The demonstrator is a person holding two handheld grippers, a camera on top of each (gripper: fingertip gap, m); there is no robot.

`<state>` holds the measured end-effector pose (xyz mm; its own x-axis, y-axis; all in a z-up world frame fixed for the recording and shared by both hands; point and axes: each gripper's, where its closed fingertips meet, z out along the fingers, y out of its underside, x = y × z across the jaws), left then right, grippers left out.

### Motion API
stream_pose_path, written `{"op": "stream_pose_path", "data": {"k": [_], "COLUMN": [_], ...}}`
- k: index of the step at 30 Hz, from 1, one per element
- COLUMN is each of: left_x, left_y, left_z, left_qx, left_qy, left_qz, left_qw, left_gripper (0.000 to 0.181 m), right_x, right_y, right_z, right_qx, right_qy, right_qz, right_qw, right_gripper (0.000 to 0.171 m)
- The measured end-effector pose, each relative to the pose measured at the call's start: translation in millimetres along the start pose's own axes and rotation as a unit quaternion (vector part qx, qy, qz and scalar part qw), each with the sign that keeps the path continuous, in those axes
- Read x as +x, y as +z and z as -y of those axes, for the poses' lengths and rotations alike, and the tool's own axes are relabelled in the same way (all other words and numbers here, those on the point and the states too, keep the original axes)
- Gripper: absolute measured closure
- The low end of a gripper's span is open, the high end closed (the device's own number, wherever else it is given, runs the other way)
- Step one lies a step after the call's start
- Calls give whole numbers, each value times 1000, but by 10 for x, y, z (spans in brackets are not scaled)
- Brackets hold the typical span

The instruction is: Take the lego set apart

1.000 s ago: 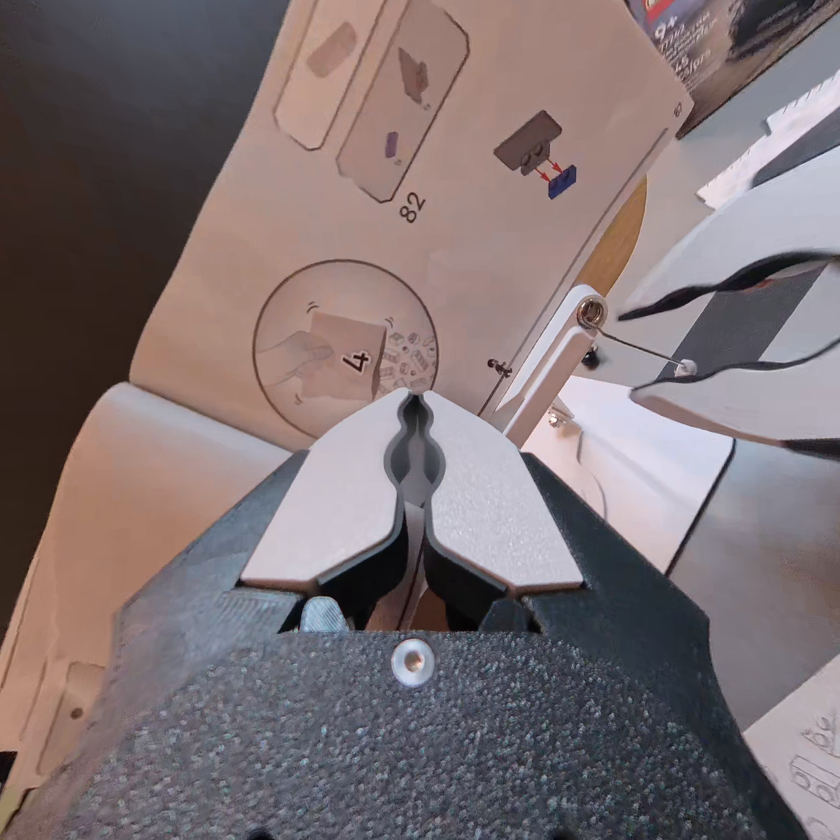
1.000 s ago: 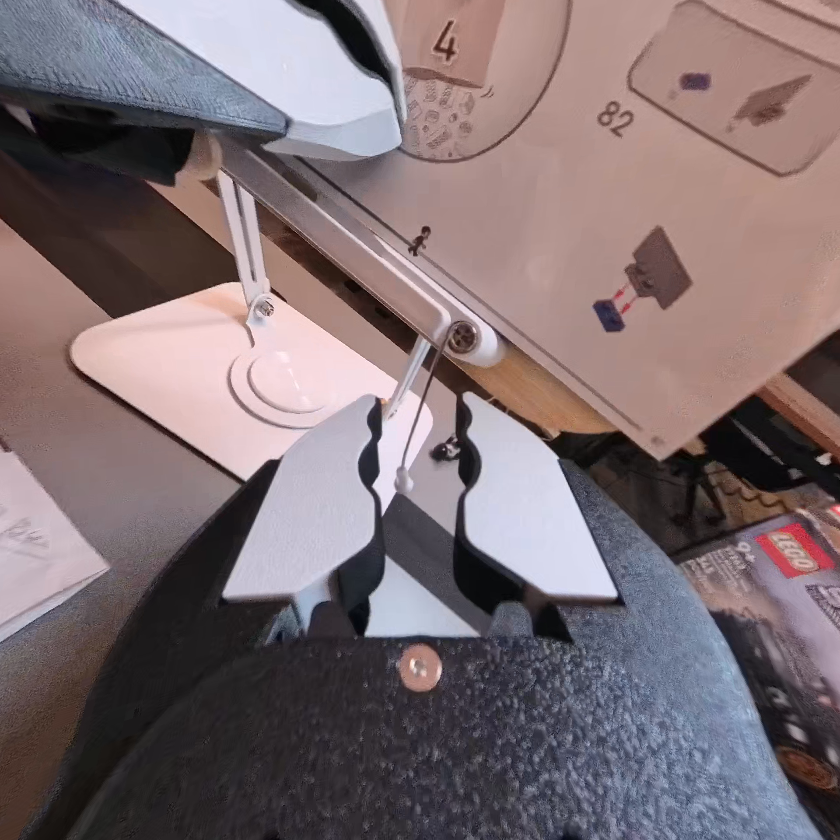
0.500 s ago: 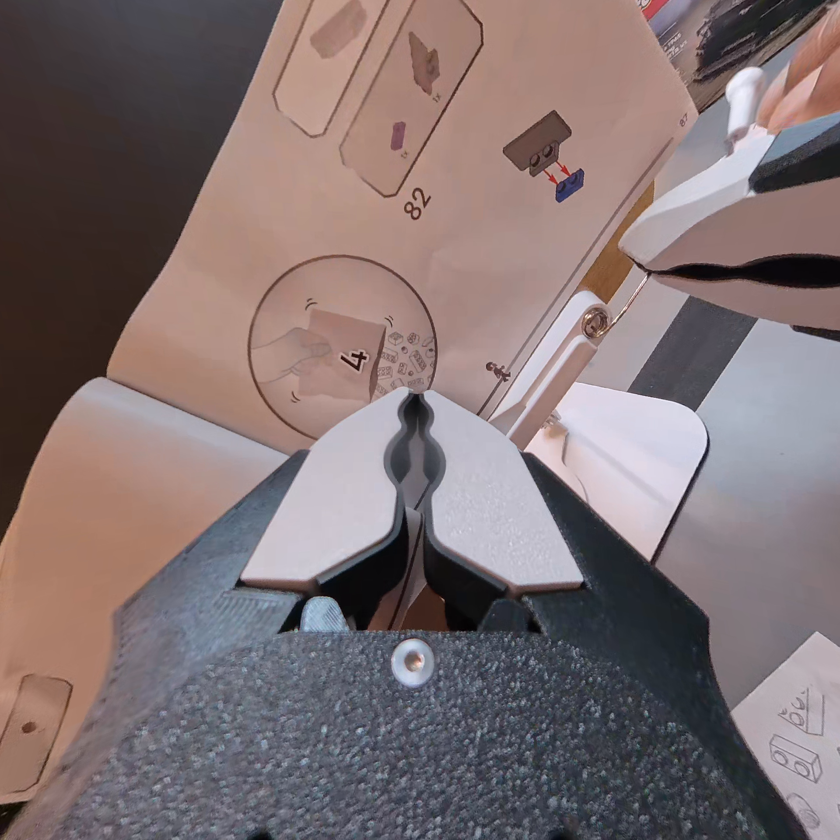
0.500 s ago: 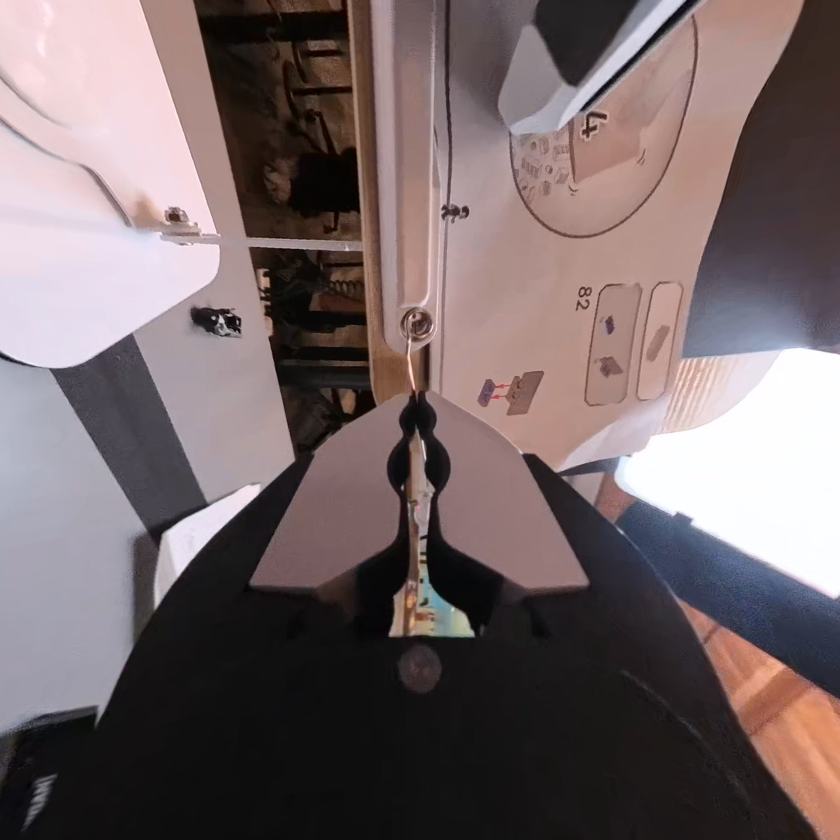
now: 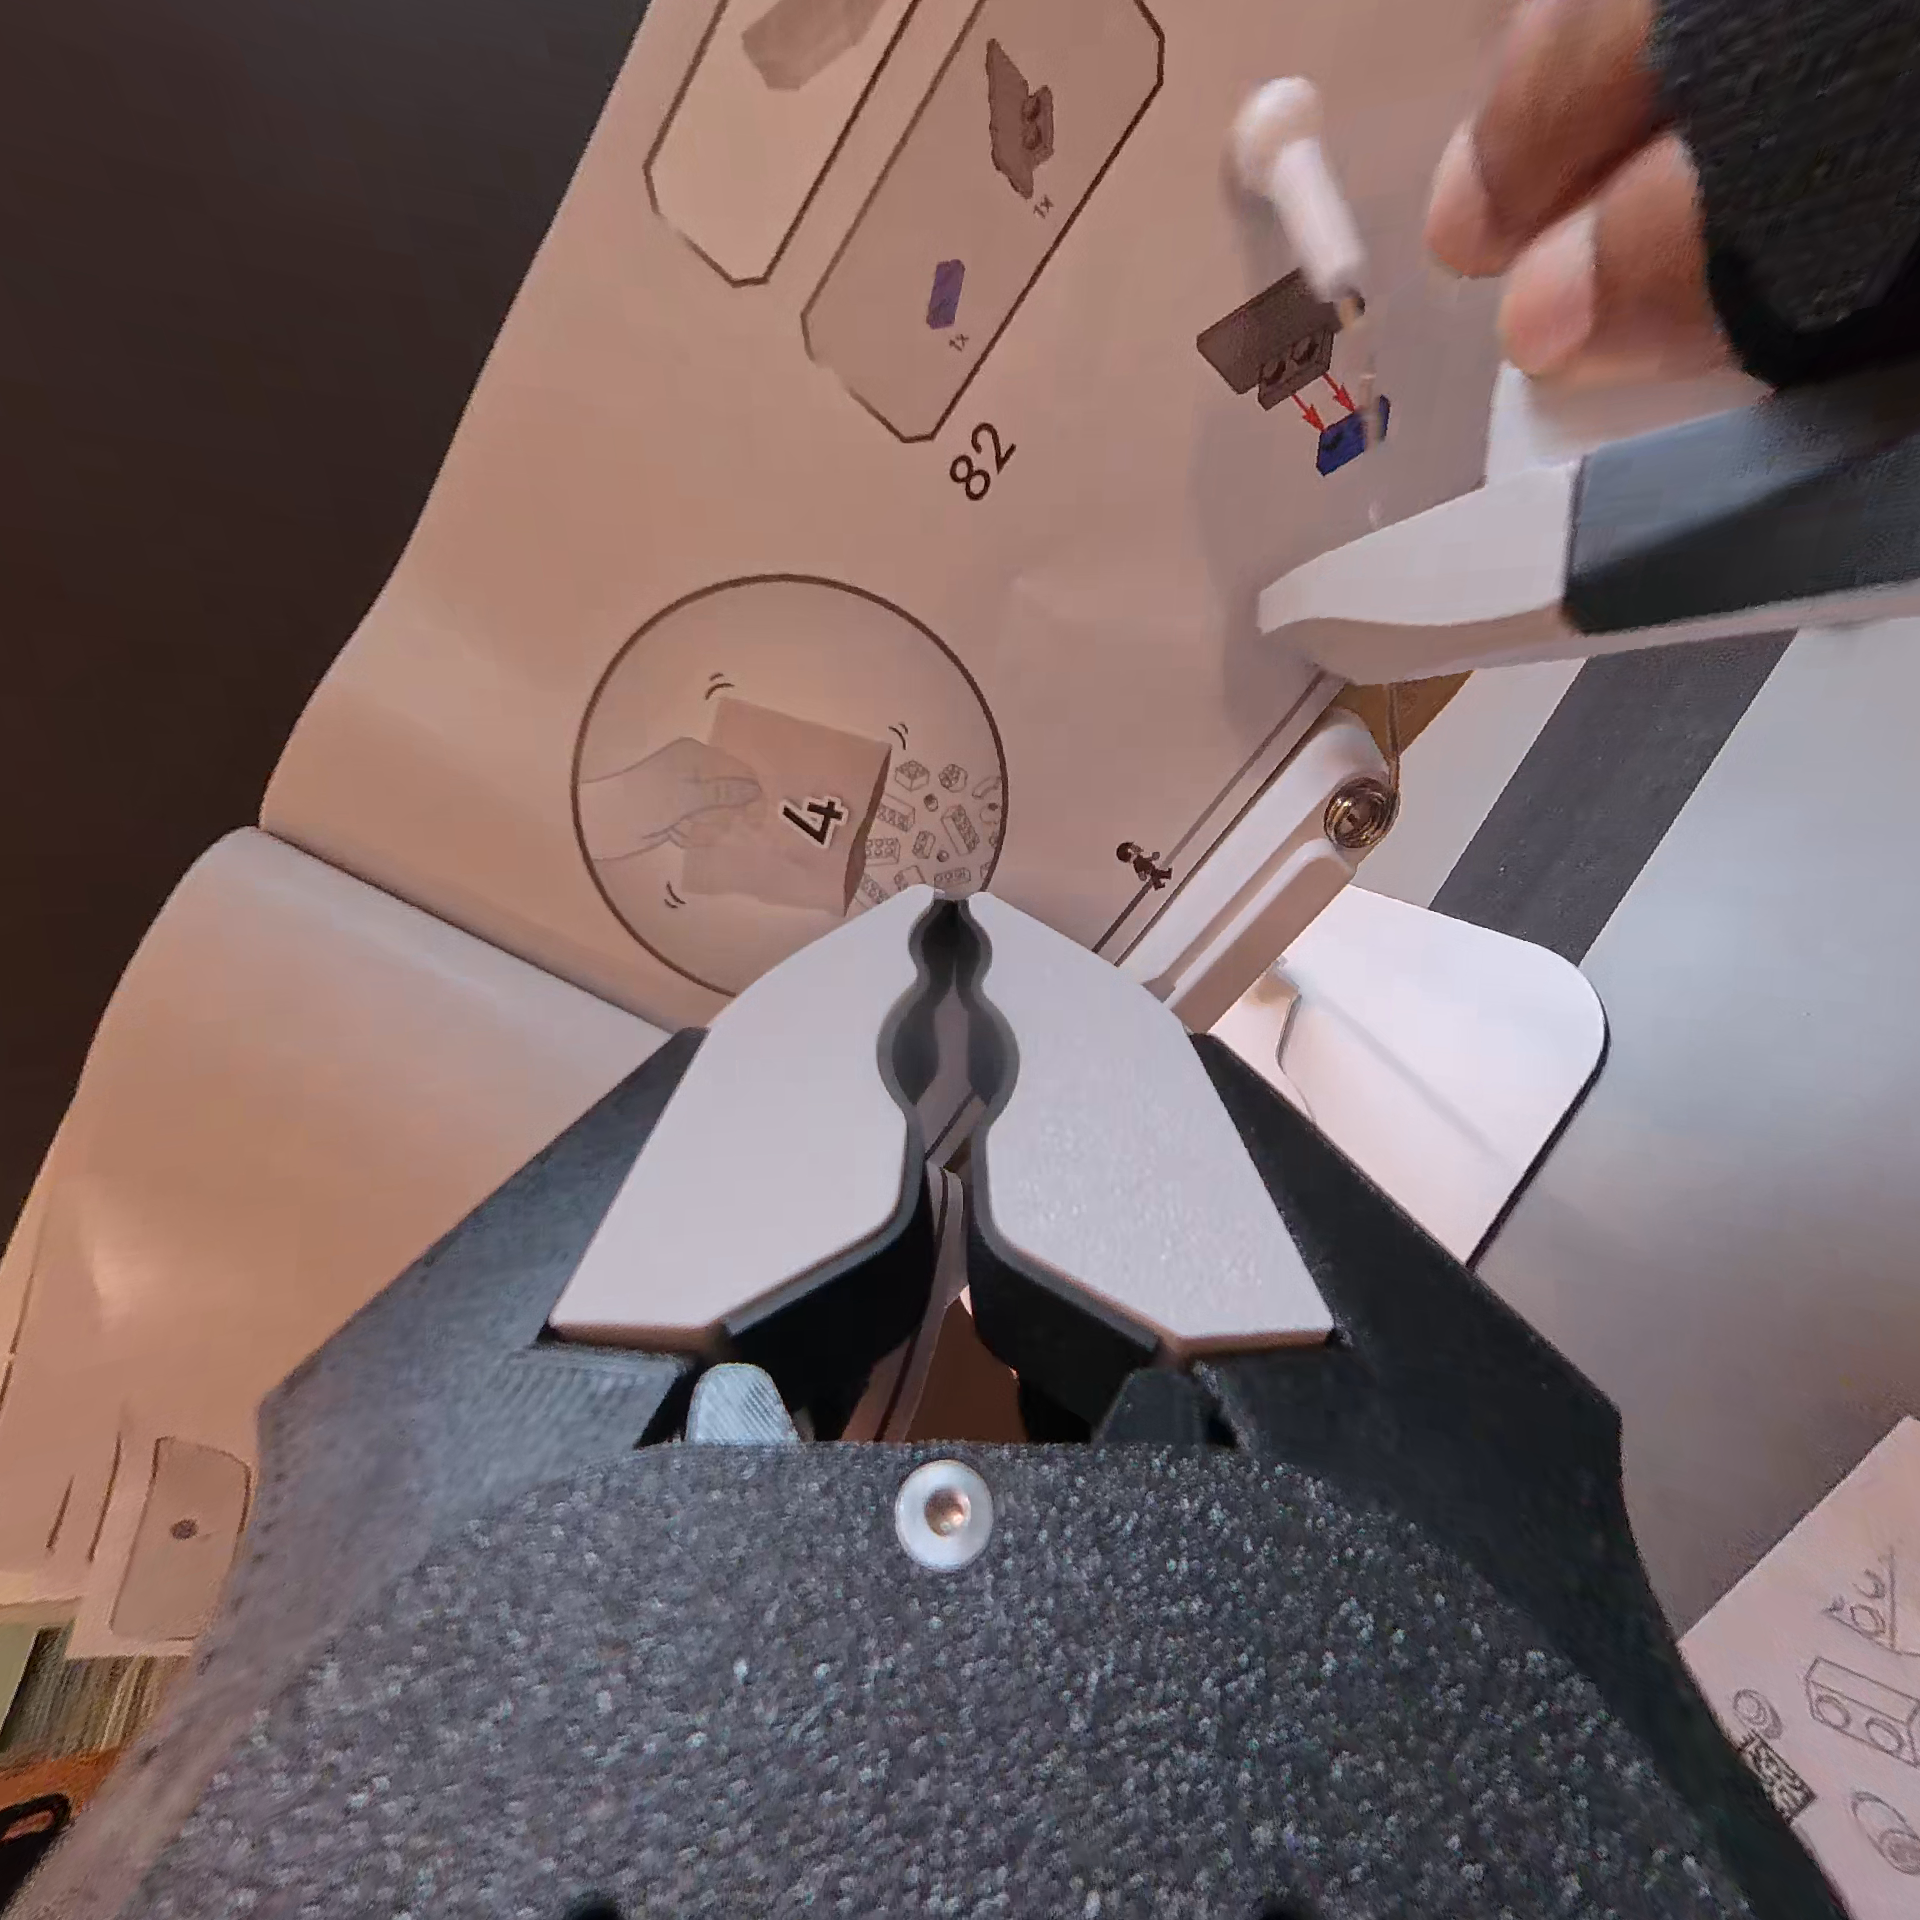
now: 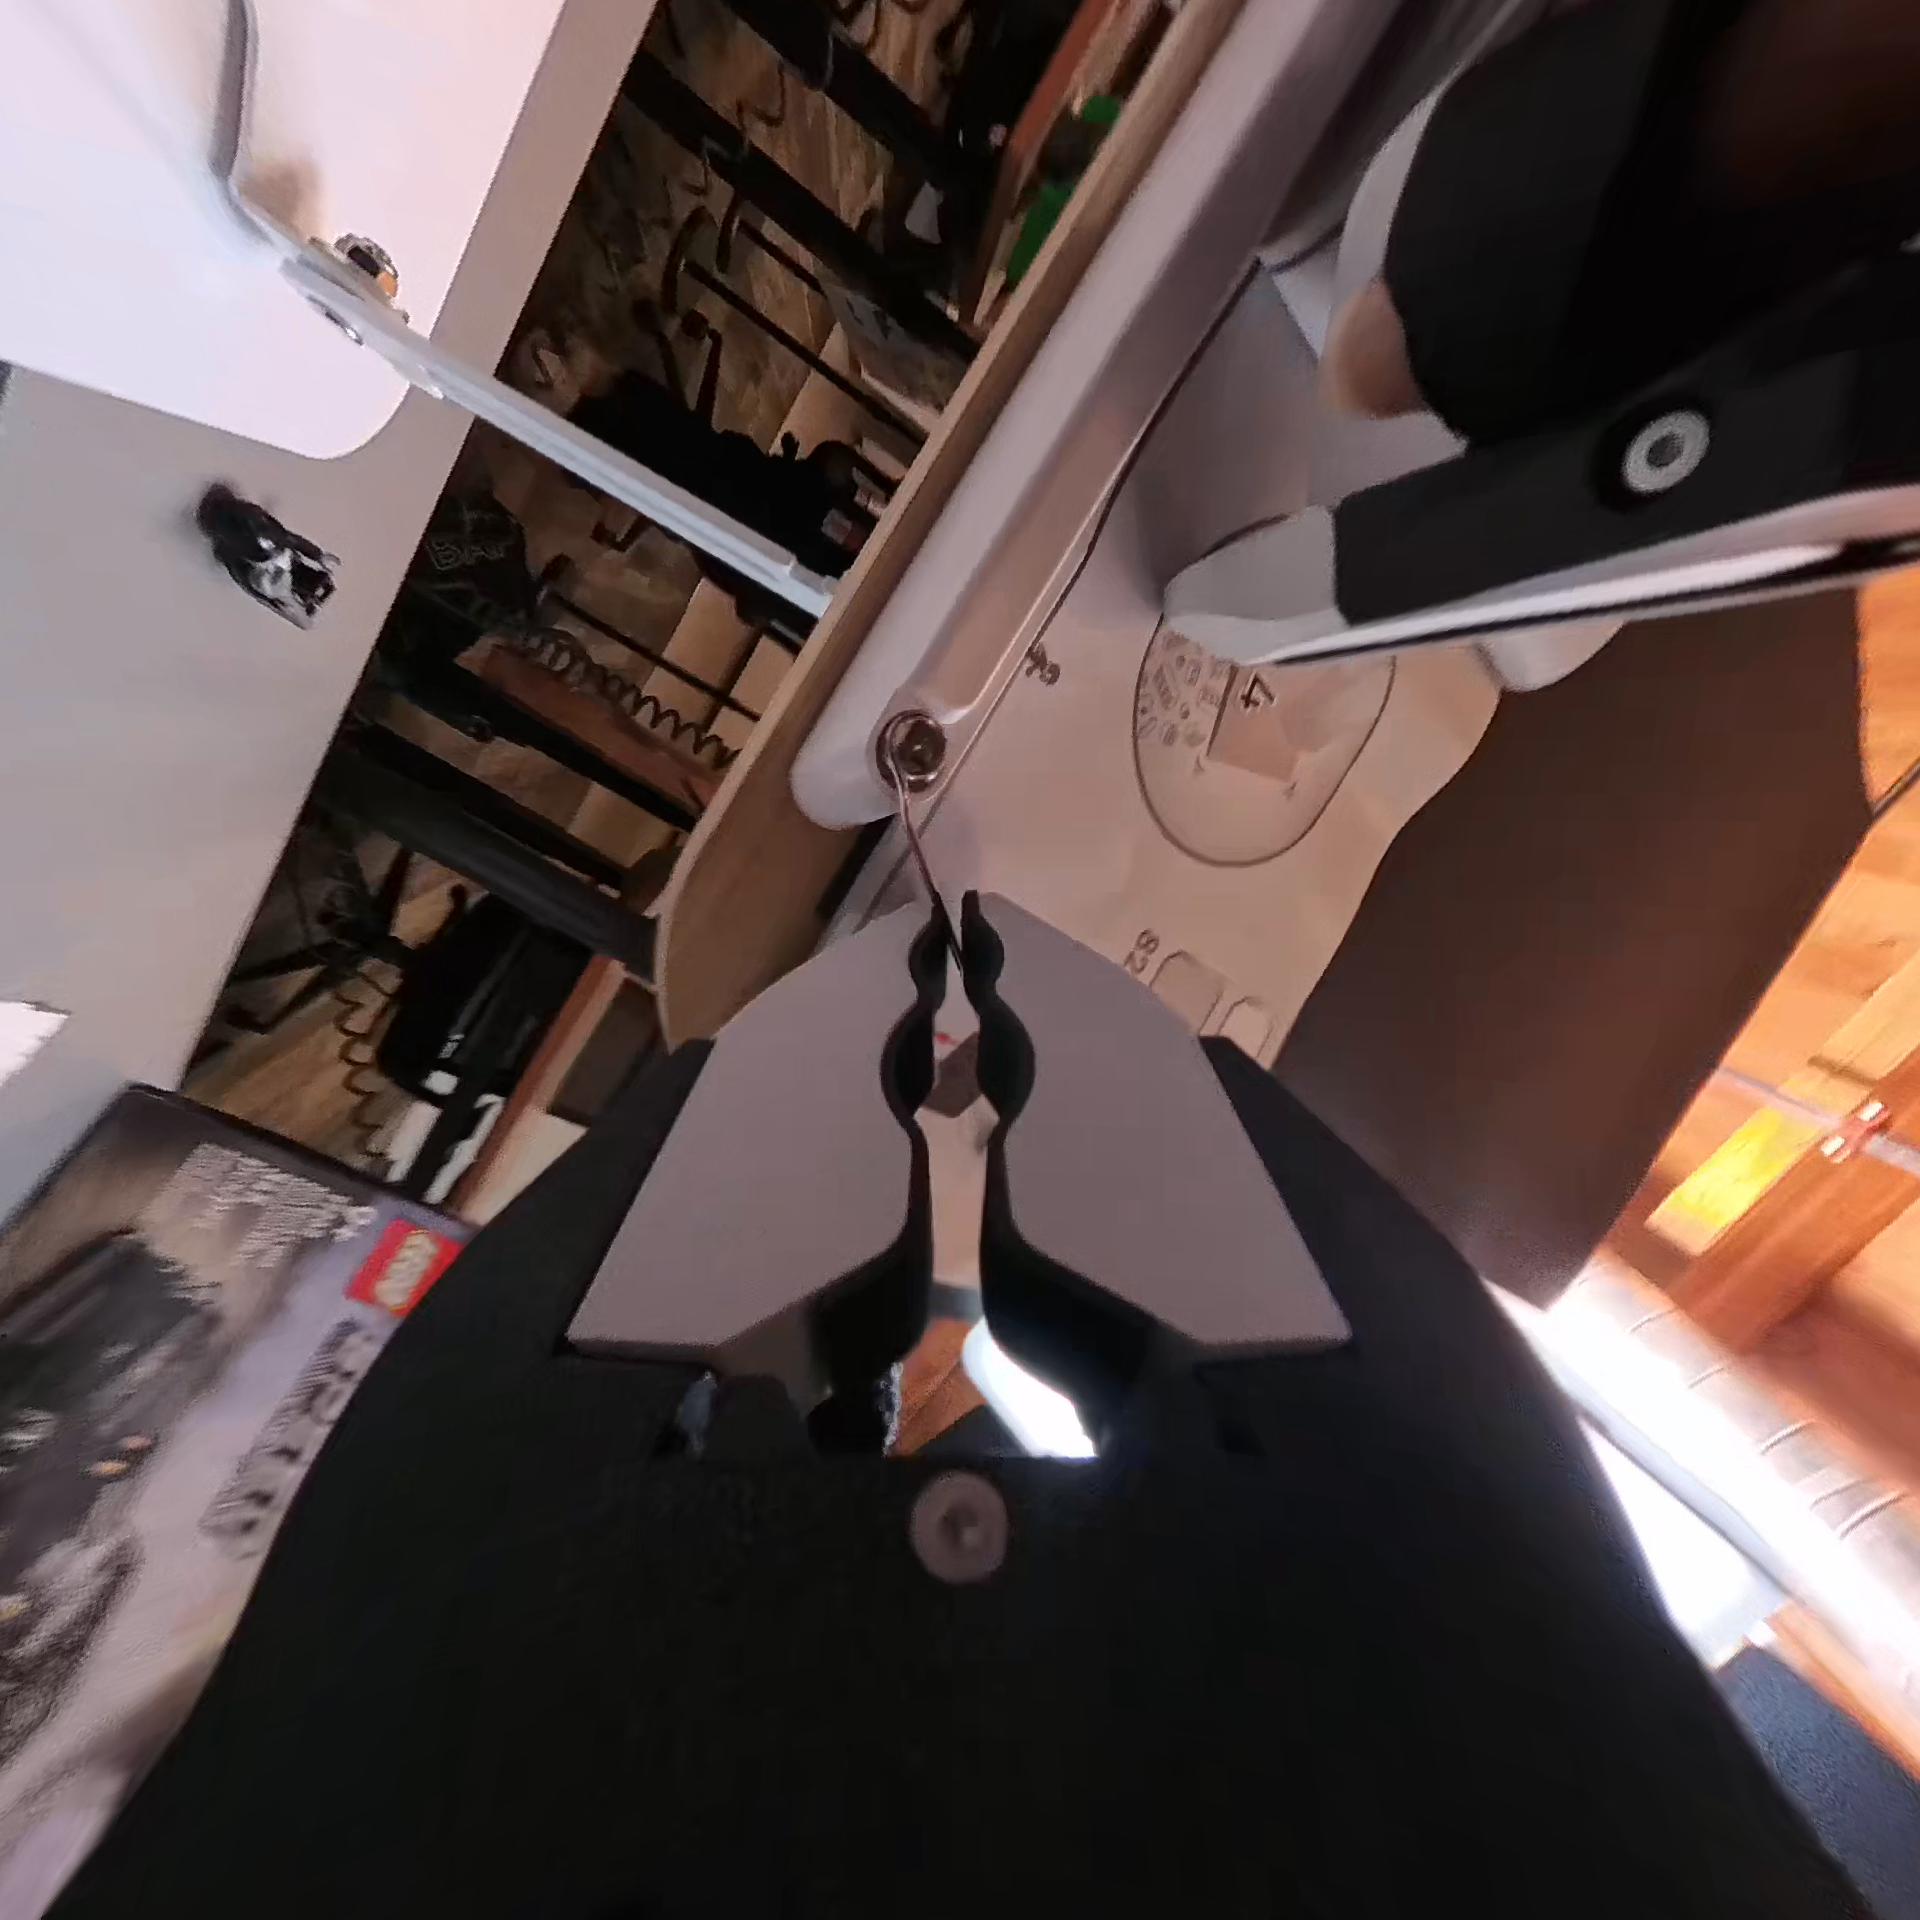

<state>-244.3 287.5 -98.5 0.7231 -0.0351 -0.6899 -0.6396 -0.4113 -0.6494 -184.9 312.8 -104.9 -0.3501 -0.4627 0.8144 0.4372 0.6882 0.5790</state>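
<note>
— Left gripper: how does it stand?

— Clenched, tips meeting, same as half a second ago. A thin pale strip runs between its fingers. I cannot tell what it is. Its nose sits low on the open instruction booklet.

— And the right gripper?

— That one has changed. Half a second ago its jaws were pressed tight on the wire clip that hangs from the pivot of the white stand arm. Now a narrow slit shows between them. The wire still passes between the tips, but I cannot tell whether they pinch it.

— Anything else moved?

— In the left wrist view, the right gripper has risen over the booklet's lower right corner, and more of the hand holding it now shows. The right wrist view has also swung round, so the set's box now shows at lower left.

— Where is the lego itself?

— A small black piece lies on the grey table, near the stand's white base plate, well apart from both grippers.
</note>
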Motion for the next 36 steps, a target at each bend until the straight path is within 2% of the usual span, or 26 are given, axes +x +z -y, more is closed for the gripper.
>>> {"op": "stream_pose_path", "data": {"k": [4,6,10,13,16,21,22,24,26,27,29,30,31,34,36], "left_x": [3,2,-4,-28,-58,-93,-112,-162,-212,-231,-285,-309,-332,-359,-347], "left_y": [-13,-16,-24,-77,-165,-308,-320,-335,-348,-352,-361,-368,-380,-414,-425], "left_z": [-6,-5,9,56,48,-178,-246,-362,-420,-439,-471,-486,-496,-505,-486], "left_qx": [6,11,23,45,54,34,28,22,20,19,20,20,20,27,31], "left_qy": [9,13,13,2,-16,-55,-51,-43,-59,-63,-56,-49,-42,-30,-16], "left_qz": [1,6,9,12,5,-15,-11,1,6,6,17,23,29,34,35], "left_qw": [1000,1000,1000,999,998,998,998,999,998,998,998,998,998,999,999], "left_gripper": [181,181,181,181,181,181,181,181,181,181,181,181,181,181,181], "right_x": [88,107,169,261,209,169,174,197,196,185,176,163,141,60,14], "right_y": [53,70,79,18,-84,-163,-135,-37,61,92,119,124,130,171,230], "right_z": [76,102,84,-2,-12,173,227,206,97,67,30,7,-20,-141,-216], "right_qx": [68,99,102,63,50,73,79,58,23,11,-4,-9,-8,3,2], "right_qy": [-104,-121,15,199,414,679,703,725,732,715,646,619,610,626,614], "right_qz": [-2,-2,9,-4,10,83,97,89,73,72,60,53,53,73,68], "right_qw": [992,988,995,978,909,726,700,680,677,695,761,783,790,777,786], "right_gripper": [167,166,158,144,144,132,129,133,155,162,162,162,162,164,165]}}
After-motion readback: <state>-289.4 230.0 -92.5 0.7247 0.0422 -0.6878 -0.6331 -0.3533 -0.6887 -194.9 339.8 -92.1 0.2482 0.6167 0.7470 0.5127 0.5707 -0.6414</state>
